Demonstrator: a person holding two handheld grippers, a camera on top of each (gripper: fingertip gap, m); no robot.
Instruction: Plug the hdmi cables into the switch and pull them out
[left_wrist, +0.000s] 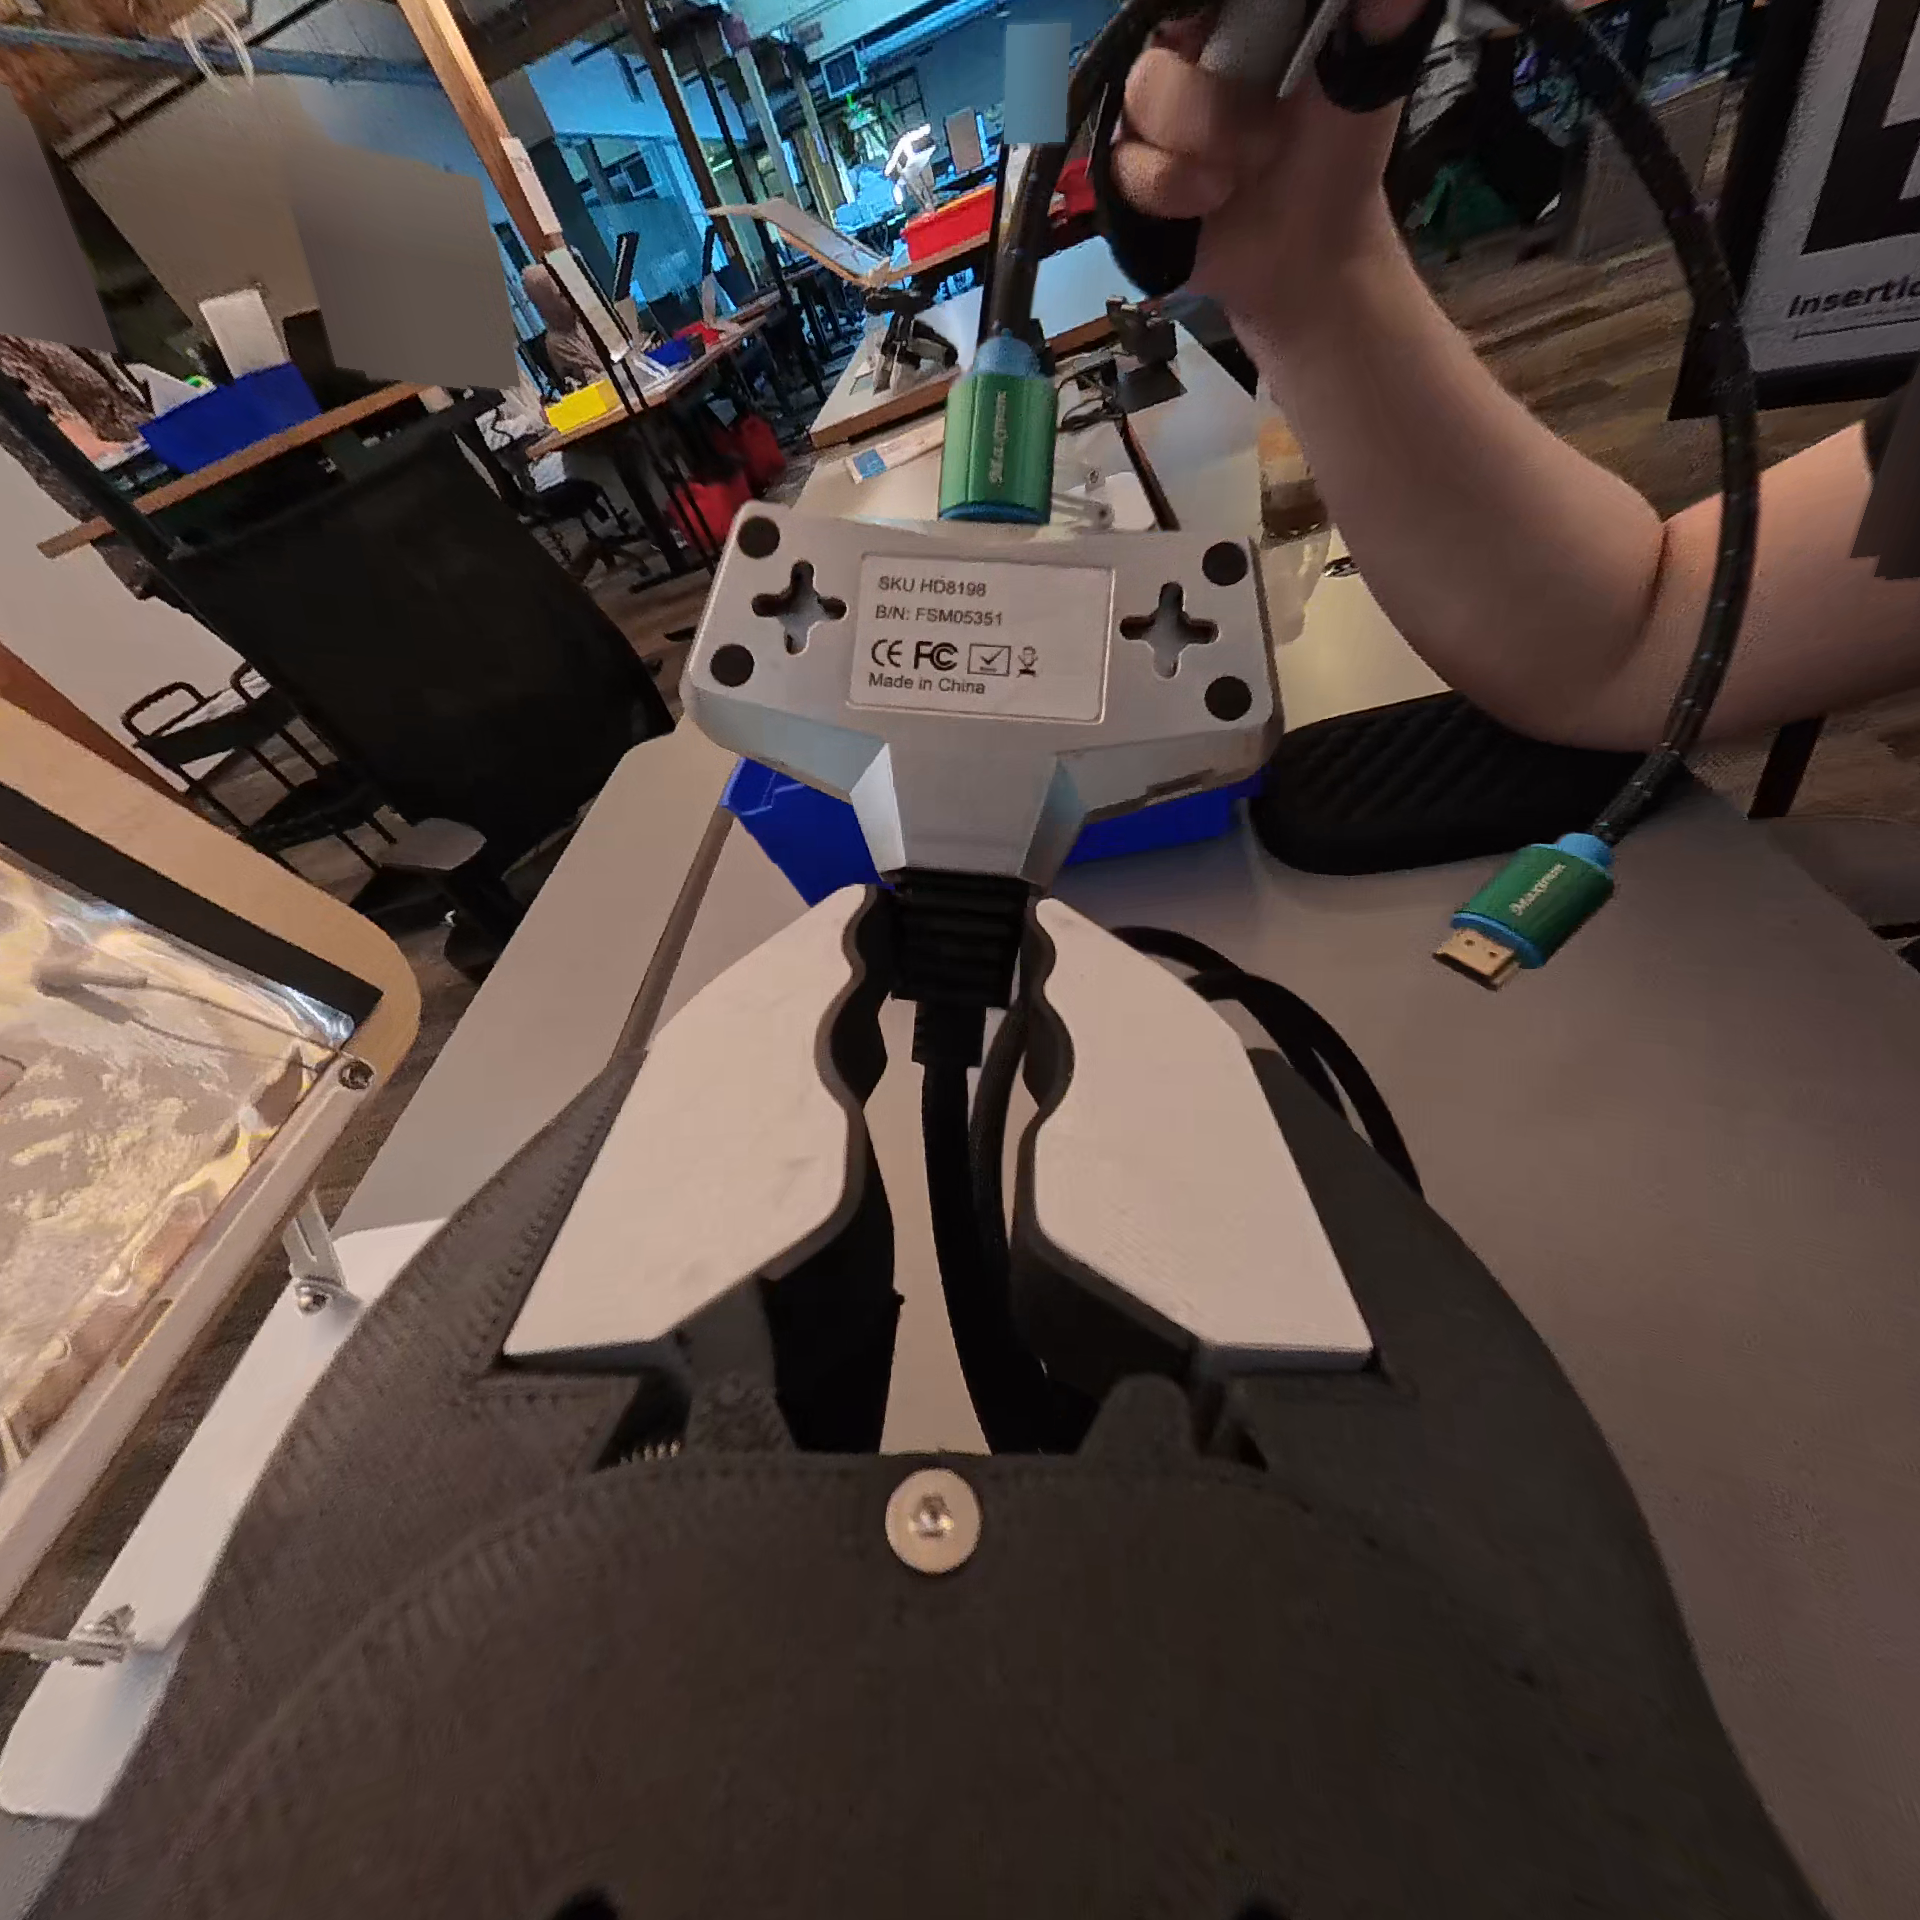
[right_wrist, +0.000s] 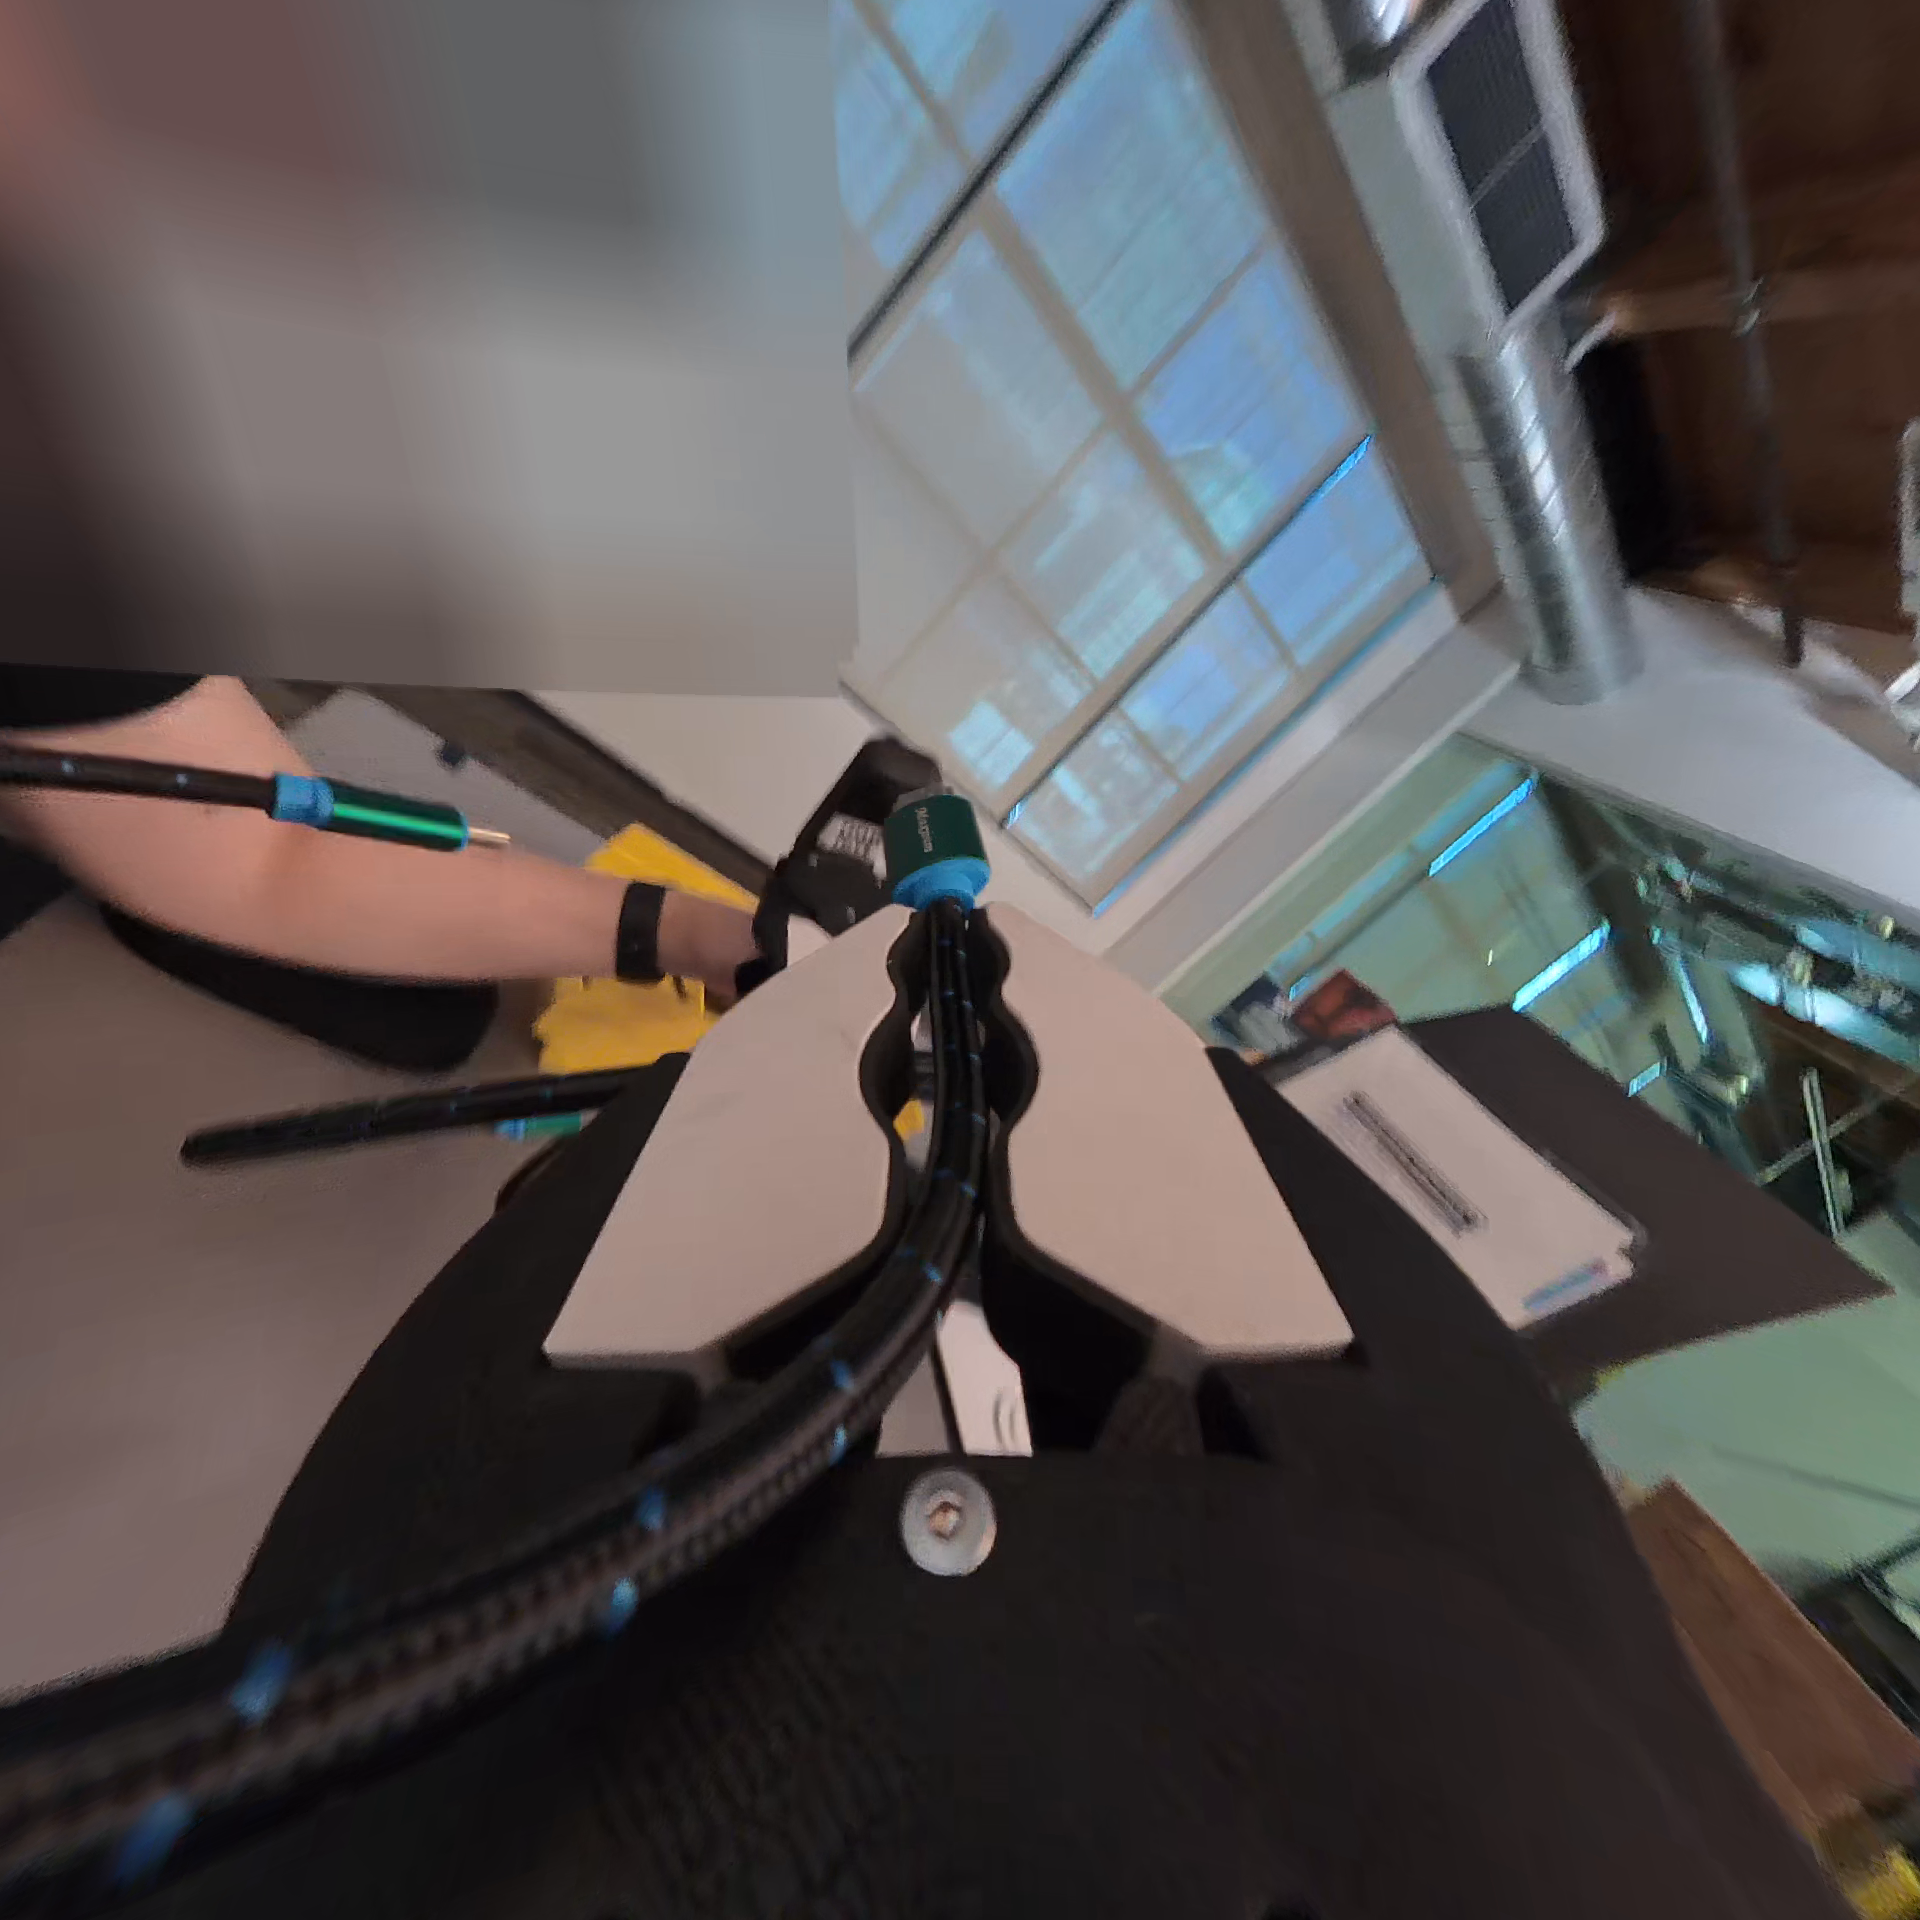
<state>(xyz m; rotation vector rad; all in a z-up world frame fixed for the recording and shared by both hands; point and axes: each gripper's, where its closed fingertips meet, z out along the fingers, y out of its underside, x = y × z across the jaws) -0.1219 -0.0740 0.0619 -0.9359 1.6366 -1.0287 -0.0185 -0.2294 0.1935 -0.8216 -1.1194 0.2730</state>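
In the left wrist view my left gripper is shut on the black ribbed cable collar of the silver hdmi switch and holds it up, label side toward the camera. A green hdmi plug stands against the switch's far edge; the port itself is hidden. In the right wrist view my right gripper is shut on the black braided cable just behind that plug. The cable's other green plug hangs free above the table; it also shows in the right wrist view.
A blue bin and a black pad lie on the grey table behind the switch. A person's forearm crosses at the right. A foil-covered framed panel stands at the left. A yellow bin and another cable lie on the table.
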